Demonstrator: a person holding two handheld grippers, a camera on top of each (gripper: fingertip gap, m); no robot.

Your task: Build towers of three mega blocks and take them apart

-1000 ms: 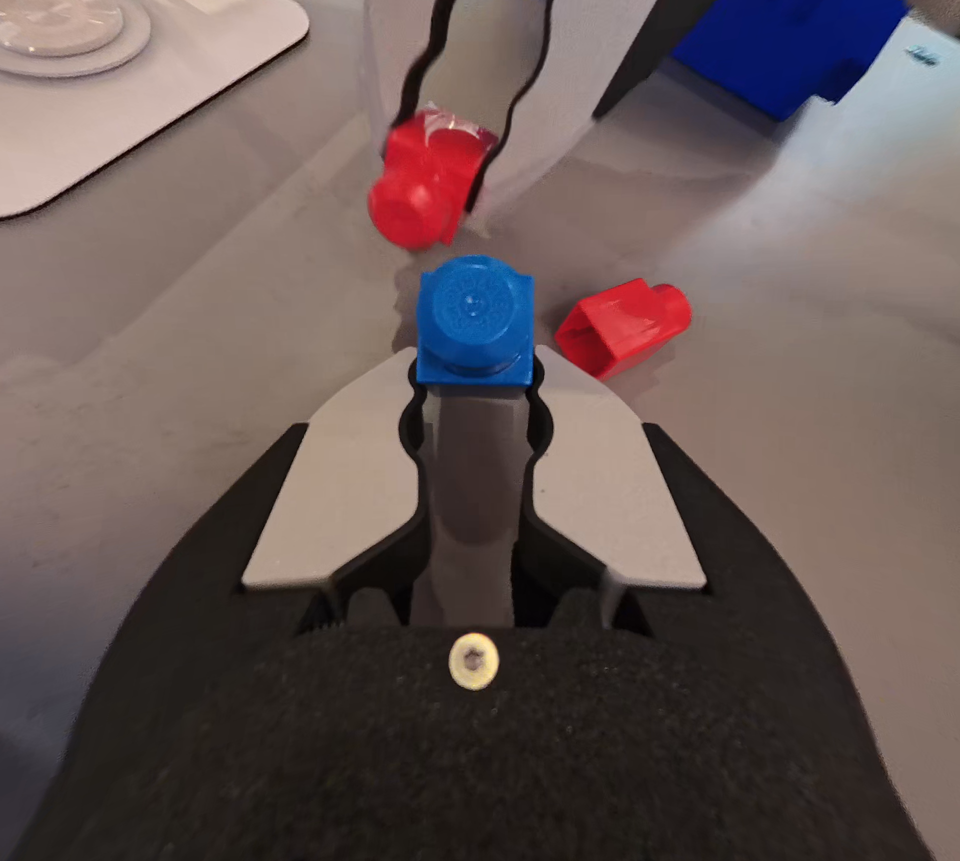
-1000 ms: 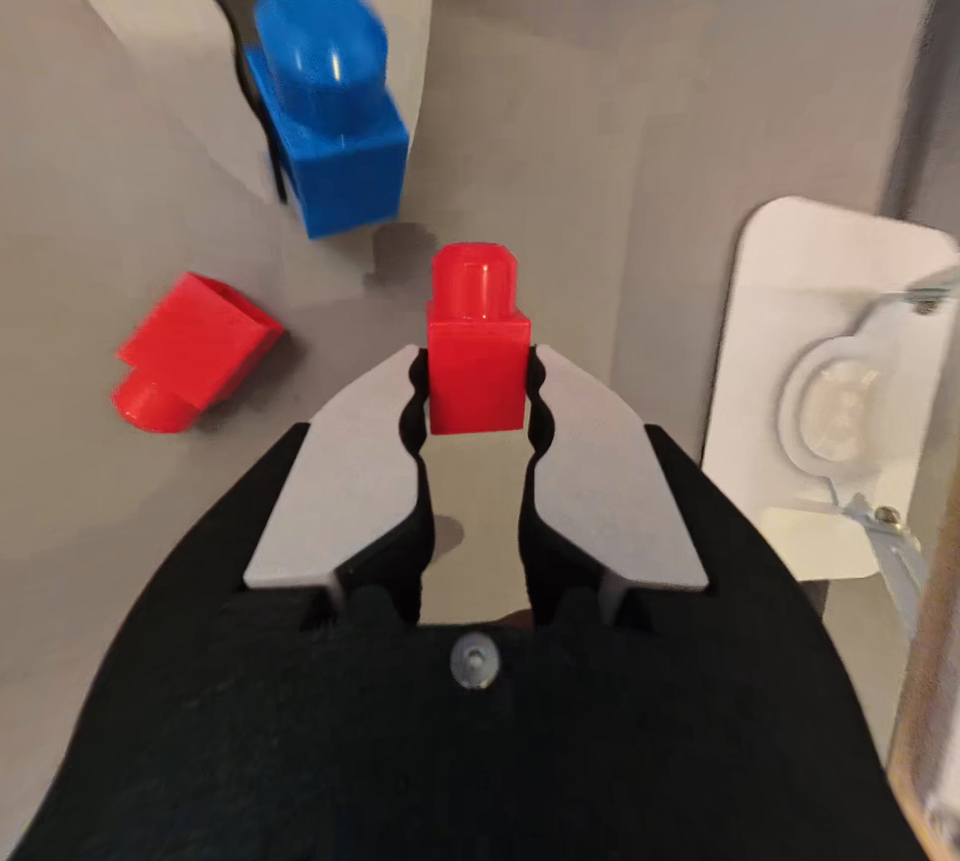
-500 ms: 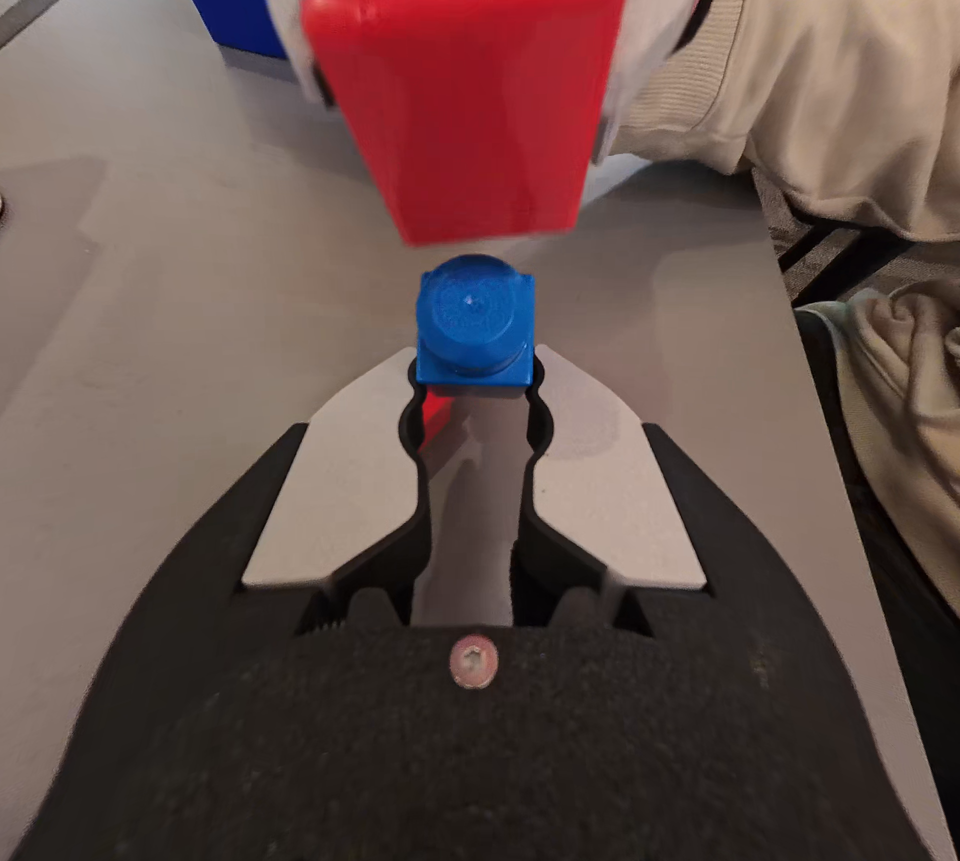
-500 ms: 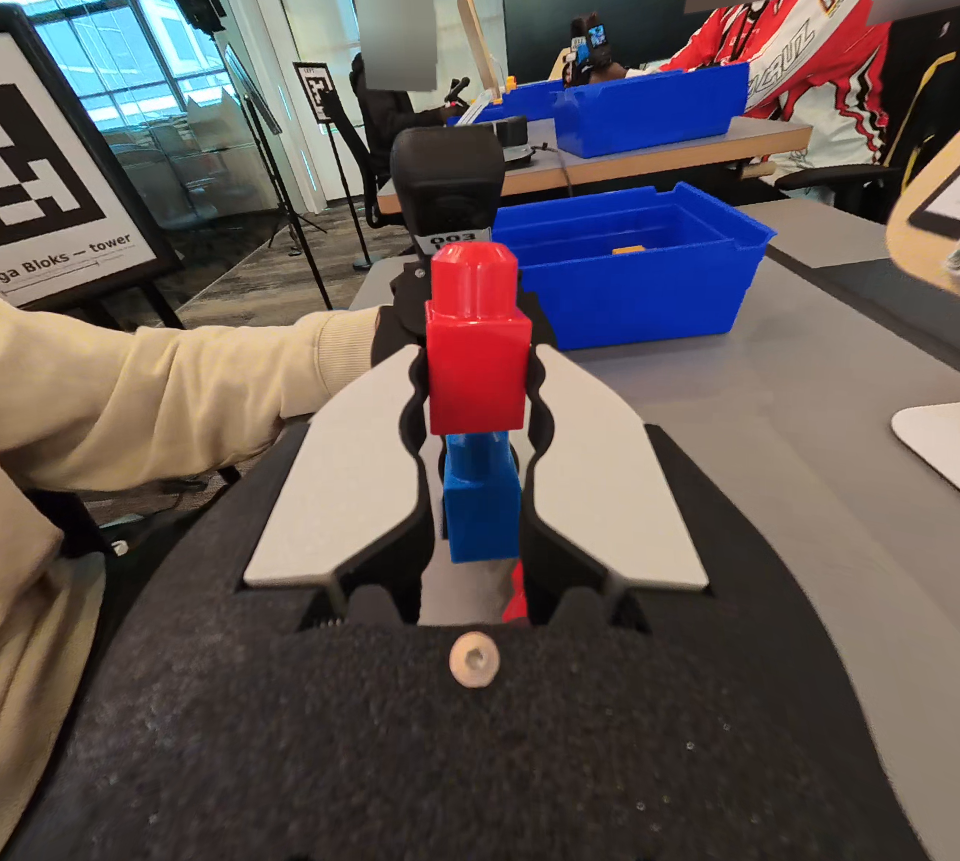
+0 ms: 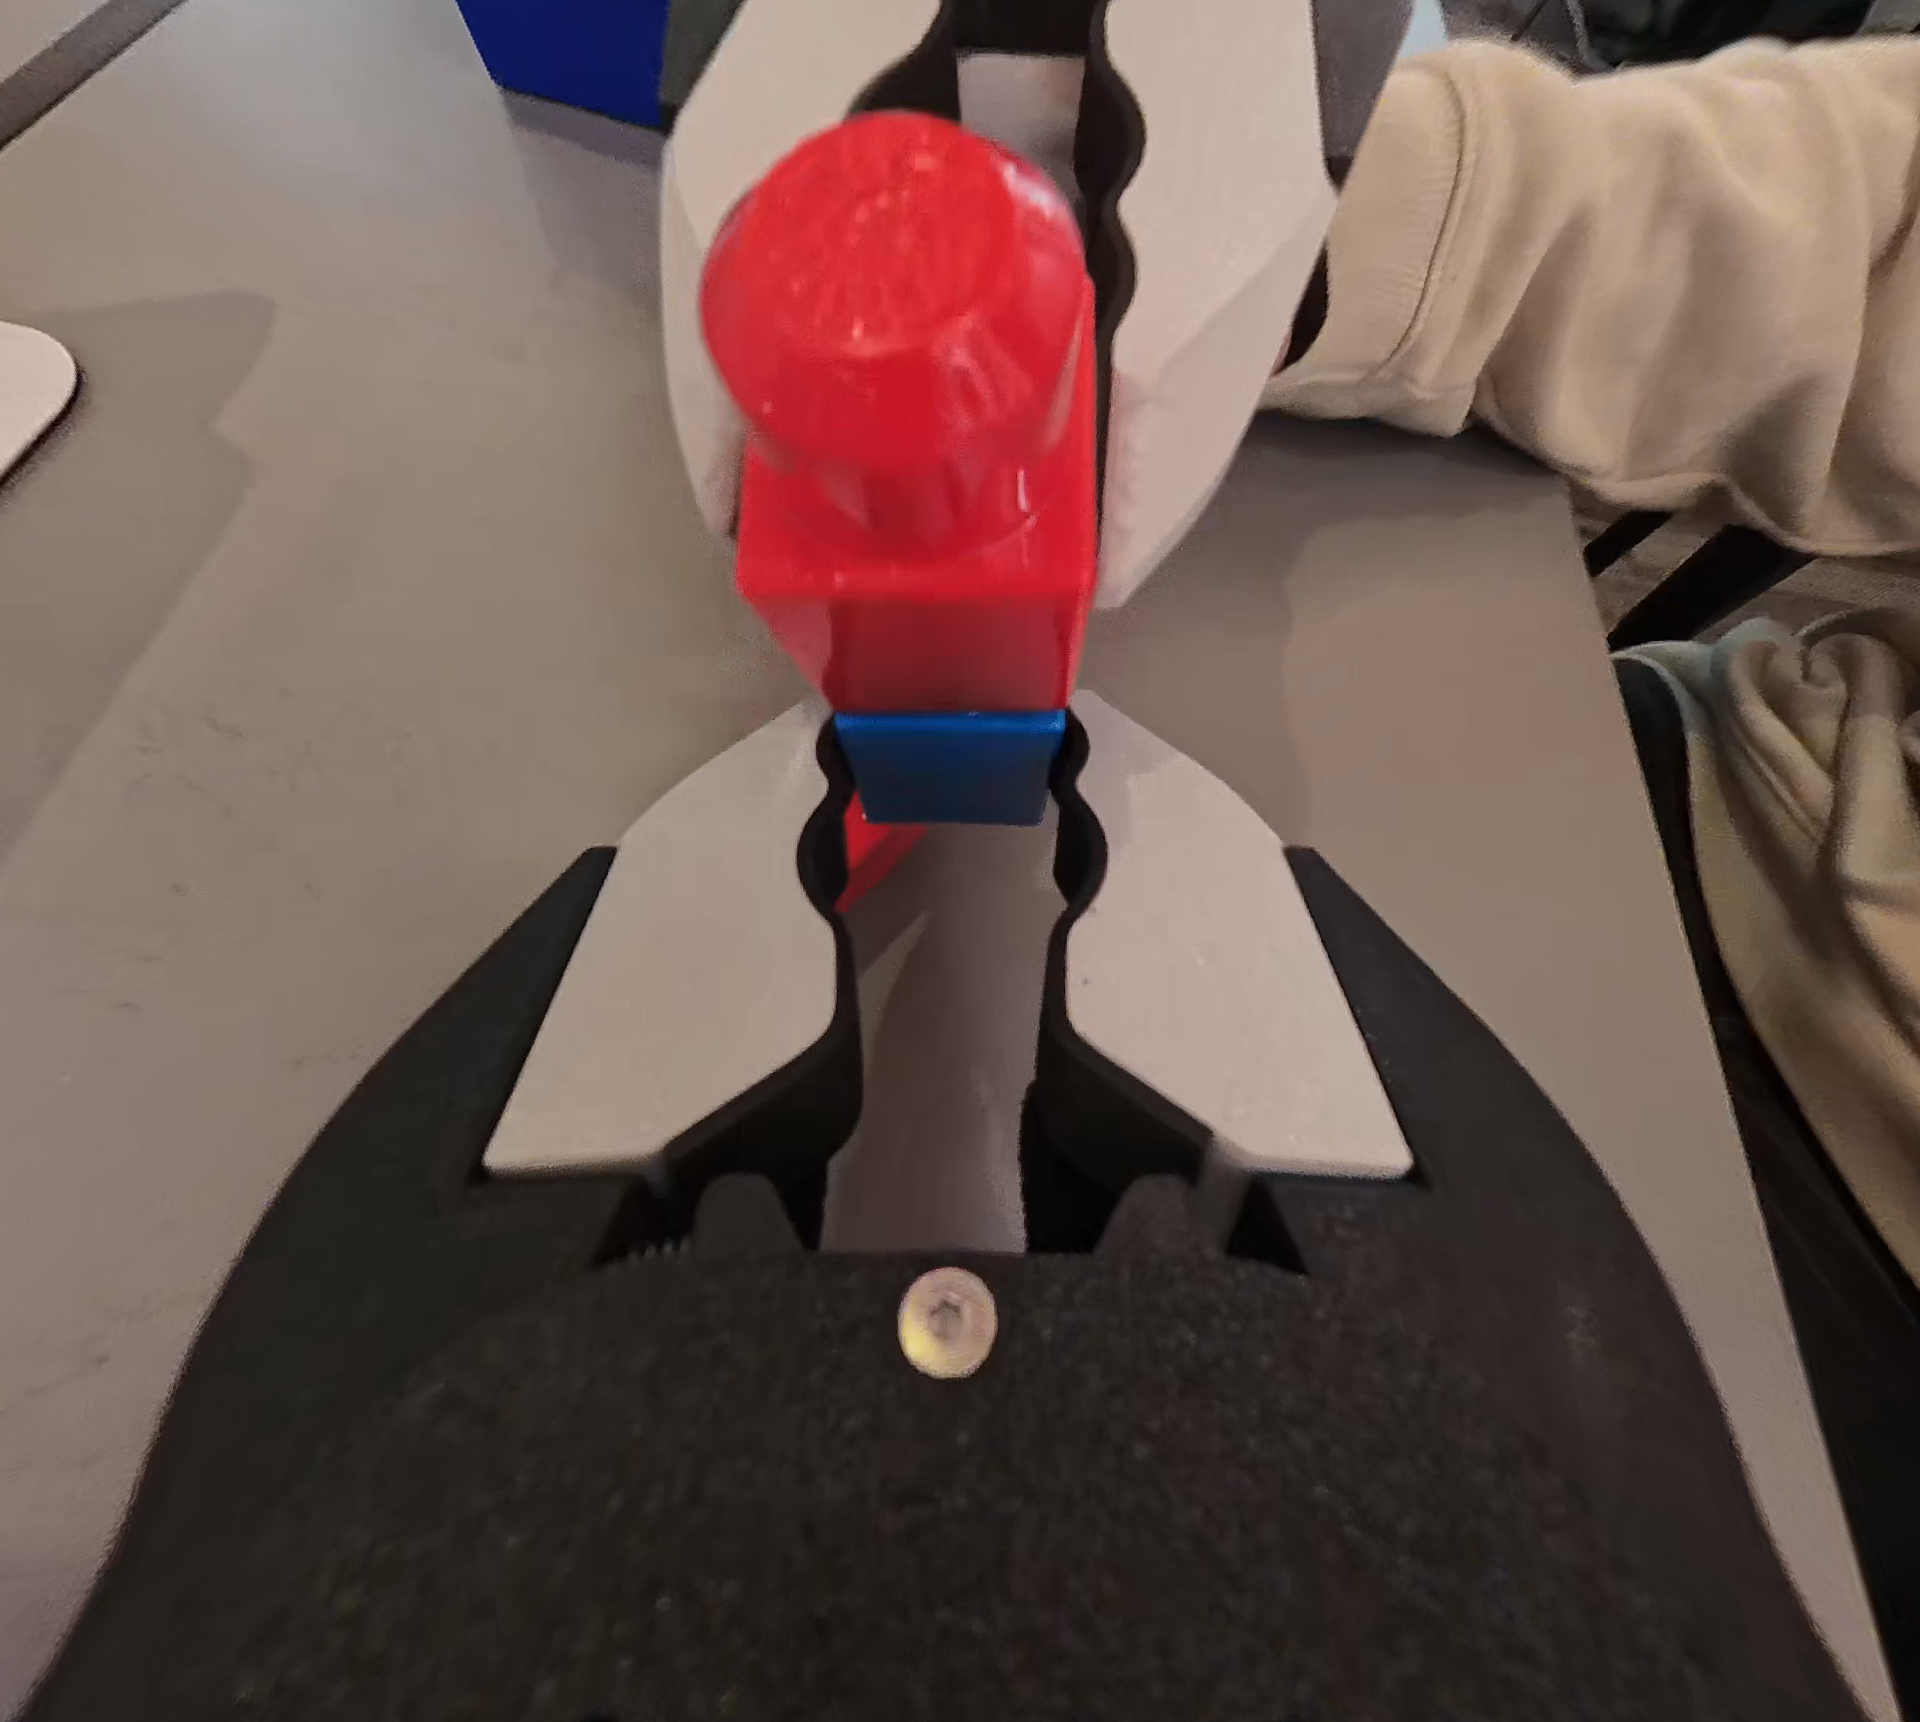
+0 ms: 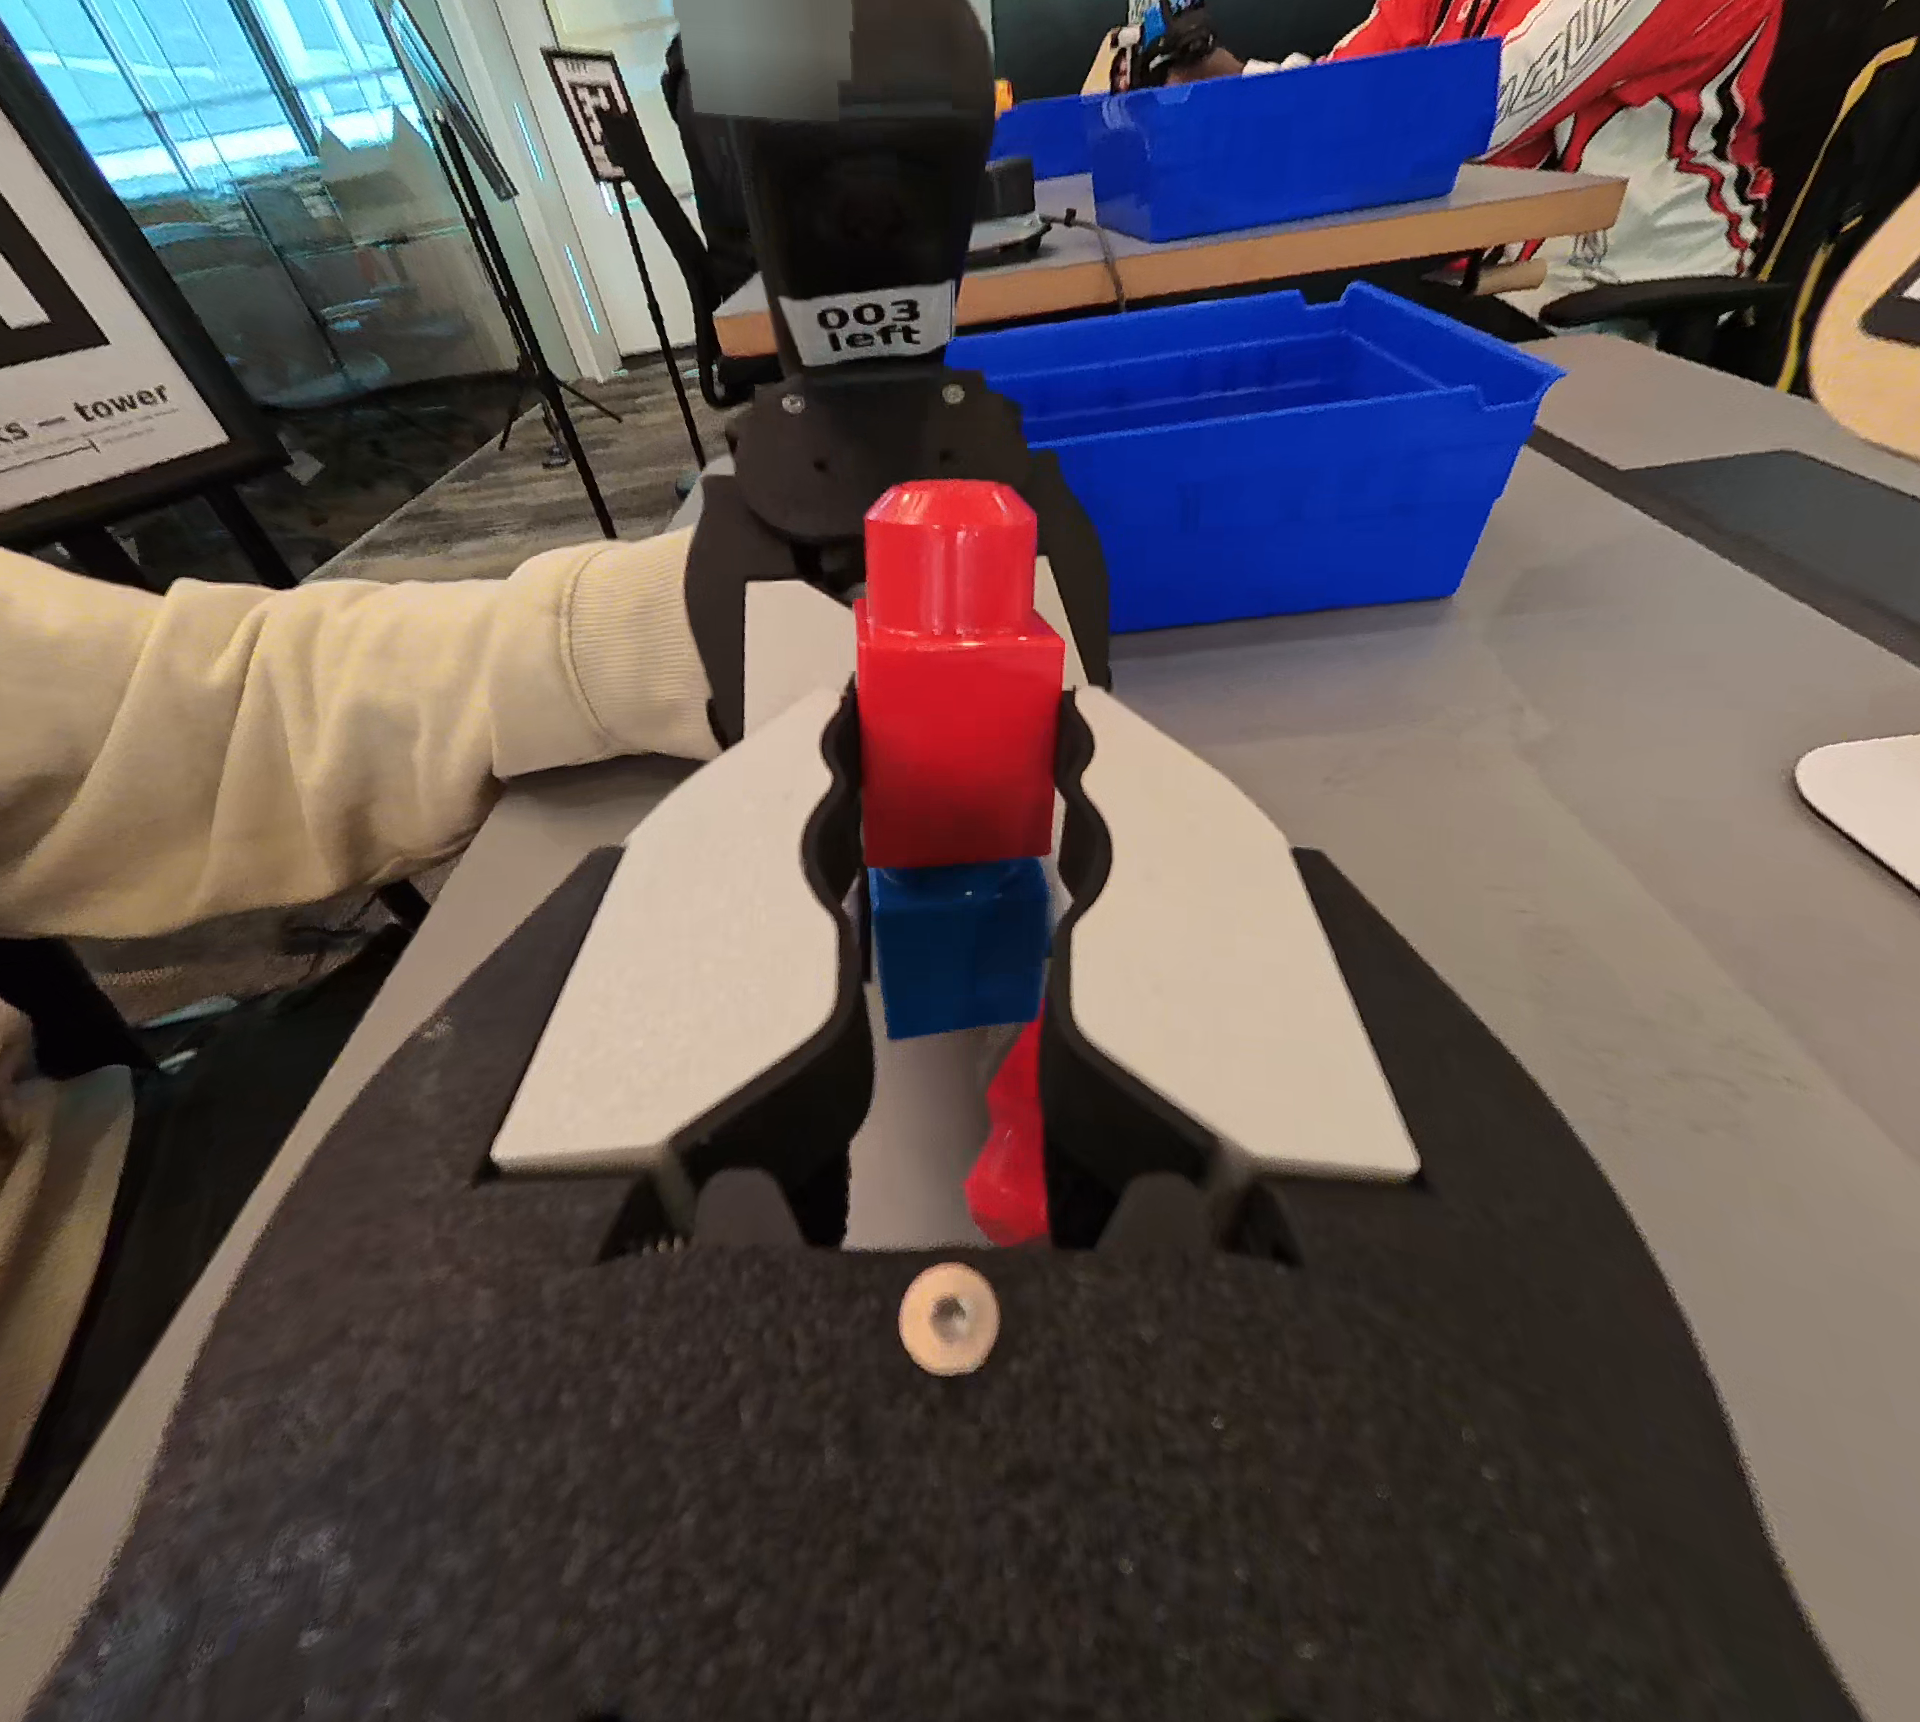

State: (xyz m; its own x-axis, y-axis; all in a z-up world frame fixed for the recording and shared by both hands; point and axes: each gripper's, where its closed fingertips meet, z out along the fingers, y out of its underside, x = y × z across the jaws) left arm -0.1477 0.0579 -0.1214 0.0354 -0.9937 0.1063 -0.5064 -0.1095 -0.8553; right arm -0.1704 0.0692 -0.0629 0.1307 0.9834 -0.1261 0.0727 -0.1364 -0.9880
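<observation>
a: what have the left gripper [image 5: 951, 763] fingers got?

b: they pinch a small blue plastic block [image 5: 951, 768] by its two side walls, both black wavy pads pressed on it; a red plastic block with a round stud [image 5: 914, 446] sits stacked on top of that blue one

a: and the right gripper [image 6: 956, 763]?

b: its fingers clamp the red block's square body from either side, the pads touching both faces; in the right wrist view the blue block shows just under the red one, the two touching and in line; the grippers face each other, fingertips close together

a: where is the pair of blocks?

b: held above the grey counter [image 5: 312, 633], not resting on it; a second red plastic block [image 6: 1008, 1142] lies on the counter below, seen only in part between the right fingers

a: anything else around?

b: a big blue plastic bin [image 6: 1299, 467] stands on the counter behind the left gripper; a cream knitted sleeve [image 5: 1621, 259] runs in behind the right gripper; a white flat pad [image 6: 1860, 799] pokes in at the counter's edge; another blue bin sits on a farther desk
</observation>
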